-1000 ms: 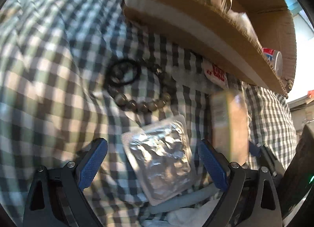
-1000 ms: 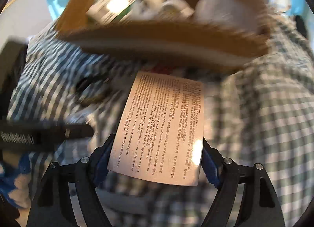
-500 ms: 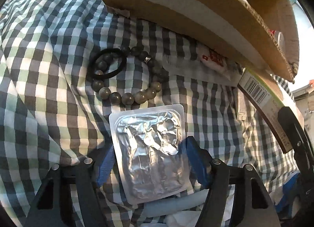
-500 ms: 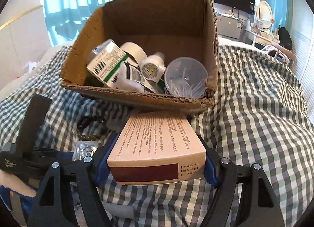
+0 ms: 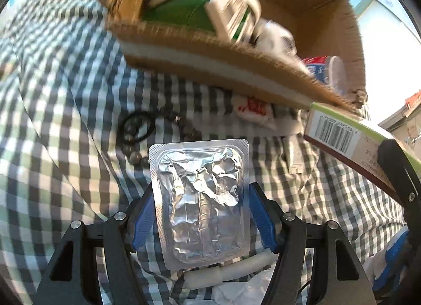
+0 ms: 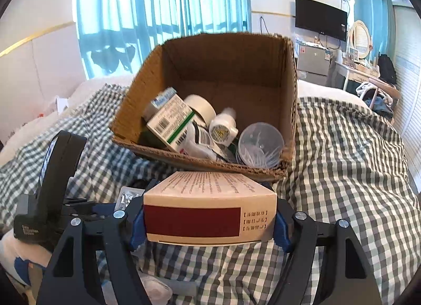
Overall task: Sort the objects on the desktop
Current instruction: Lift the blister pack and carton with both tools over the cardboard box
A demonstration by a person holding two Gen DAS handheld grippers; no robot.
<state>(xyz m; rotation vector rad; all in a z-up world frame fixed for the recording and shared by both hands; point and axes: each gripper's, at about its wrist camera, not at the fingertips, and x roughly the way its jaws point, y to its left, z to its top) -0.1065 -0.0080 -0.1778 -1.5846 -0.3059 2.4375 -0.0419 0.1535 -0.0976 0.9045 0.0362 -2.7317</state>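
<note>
Now, left gripper (image 5: 201,207) clamped on blister pack (image 5: 201,199), right gripper (image 6: 209,219) clamped on carton (image 6: 209,207), box (image 6: 210,162) at 12 o'clock.

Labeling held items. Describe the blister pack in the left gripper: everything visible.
The blister pack is a rectangular silver foil sheet with rounded corners and a flat embossed border. Its foil is crumpled and torn, so it looks used; no pills are visible. It stands lengthwise between the left gripper's blue pads, which press its long edges, foil side to the camera, above the checked cloth. It hides part of a bead bracelet. The right wrist view shows only its corner.
</note>
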